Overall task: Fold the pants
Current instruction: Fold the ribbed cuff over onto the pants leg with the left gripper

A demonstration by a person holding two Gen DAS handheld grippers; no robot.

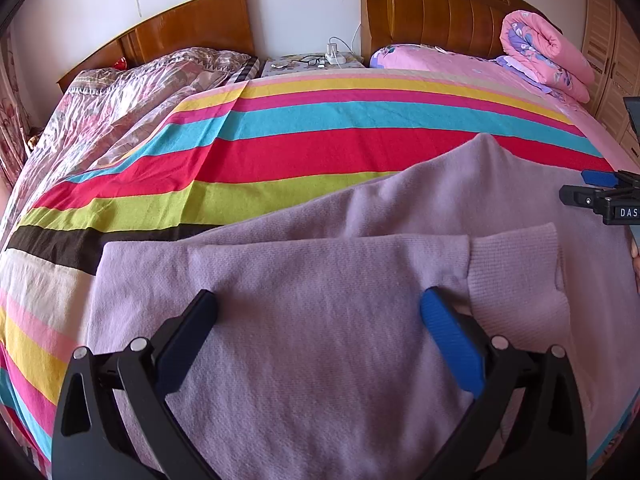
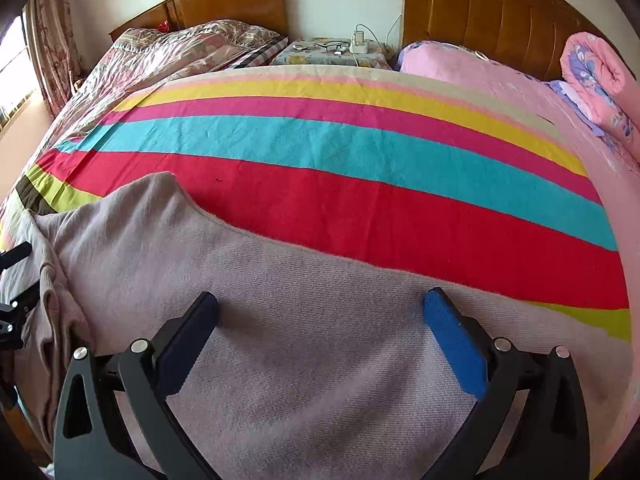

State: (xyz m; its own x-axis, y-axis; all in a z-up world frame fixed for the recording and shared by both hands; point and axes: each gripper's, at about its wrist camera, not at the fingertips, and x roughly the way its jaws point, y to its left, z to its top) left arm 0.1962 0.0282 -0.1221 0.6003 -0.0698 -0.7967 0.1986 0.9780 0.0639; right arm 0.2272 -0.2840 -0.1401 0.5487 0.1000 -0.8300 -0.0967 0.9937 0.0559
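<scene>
Lilac pants (image 1: 320,320) edge on striped blanket (image 2: 360,200).

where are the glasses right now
The glasses lie on the small nightstand between the two wooden headboards, at the far side of the striped sheet, just left of a white charger; the right wrist view shows them there too.

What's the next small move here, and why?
Probably lower the left gripper and close it on the folded pants layer beneath. Both grippers are open and hold nothing; the right gripper hovers over flat cloth, while the ribbed cuff lies doubled over beside the left one, on the striped sheet.
</scene>
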